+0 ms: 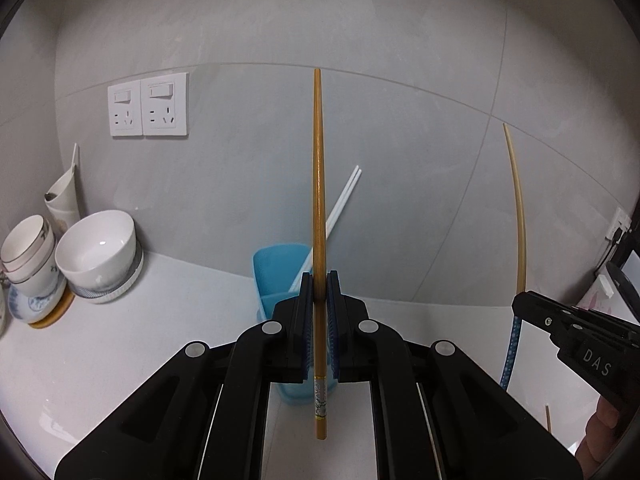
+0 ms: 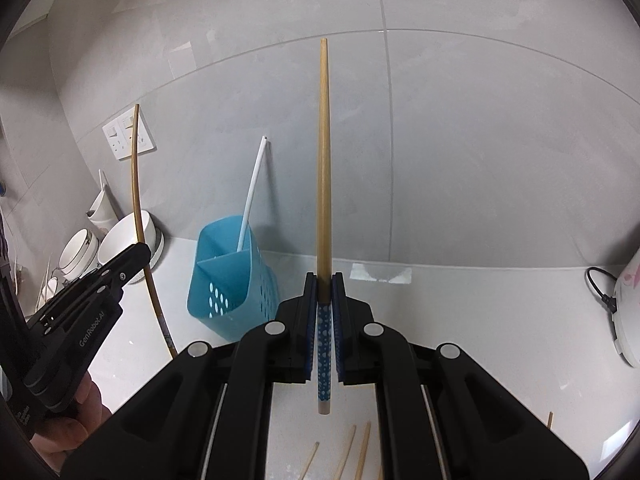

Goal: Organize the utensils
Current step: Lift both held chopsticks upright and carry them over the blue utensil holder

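My grippers were matte black with round silver screws, blue-ribbed fingers [image 1: 306, 332], white "GenRobot.AI" lettering, and bare skin behind.

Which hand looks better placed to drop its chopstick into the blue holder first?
Probably the left gripper: the blue holder sits directly behind its brown chopstick. From the right gripper, holding the blue-handled chopstick, the holder lies off to the left.

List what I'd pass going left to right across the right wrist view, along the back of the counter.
Left gripper holding a brown chopstick → white bowls → blue utensil basket with a white chopstick → the right gripper and its blue-handled chopstick → white appliance with its black cord.
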The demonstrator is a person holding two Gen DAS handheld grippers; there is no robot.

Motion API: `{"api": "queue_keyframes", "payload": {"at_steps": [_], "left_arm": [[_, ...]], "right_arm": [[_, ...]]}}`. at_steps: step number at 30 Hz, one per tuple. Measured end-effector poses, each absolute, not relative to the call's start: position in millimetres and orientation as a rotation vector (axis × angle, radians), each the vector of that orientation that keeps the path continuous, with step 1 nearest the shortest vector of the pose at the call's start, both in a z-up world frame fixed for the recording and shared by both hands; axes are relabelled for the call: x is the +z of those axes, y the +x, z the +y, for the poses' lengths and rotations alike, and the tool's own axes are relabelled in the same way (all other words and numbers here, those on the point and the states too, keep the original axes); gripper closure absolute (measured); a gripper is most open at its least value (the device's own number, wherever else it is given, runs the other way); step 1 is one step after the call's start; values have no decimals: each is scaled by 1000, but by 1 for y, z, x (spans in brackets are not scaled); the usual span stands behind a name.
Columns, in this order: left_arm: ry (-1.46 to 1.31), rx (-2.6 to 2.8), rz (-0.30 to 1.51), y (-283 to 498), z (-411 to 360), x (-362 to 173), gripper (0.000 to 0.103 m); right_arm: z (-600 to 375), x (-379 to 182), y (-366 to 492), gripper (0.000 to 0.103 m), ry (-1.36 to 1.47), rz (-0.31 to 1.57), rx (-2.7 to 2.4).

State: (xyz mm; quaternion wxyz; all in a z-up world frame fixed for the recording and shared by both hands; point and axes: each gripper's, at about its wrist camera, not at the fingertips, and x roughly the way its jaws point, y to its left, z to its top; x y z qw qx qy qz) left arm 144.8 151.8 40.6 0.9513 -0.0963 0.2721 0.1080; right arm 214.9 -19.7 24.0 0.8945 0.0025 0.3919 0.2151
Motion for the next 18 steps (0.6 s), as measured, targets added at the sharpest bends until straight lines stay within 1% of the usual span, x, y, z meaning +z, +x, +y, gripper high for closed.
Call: {"api": "queue_keyframes", "payload": {"at_steps": [10,18], "left_arm": [[-180,154,428,172,161,37,97],[-144,140,423,195,163,10,97]], "right_arm": [[-5,20,243,96,16,793,437],[1,10,256,96,22,806,434]]}}
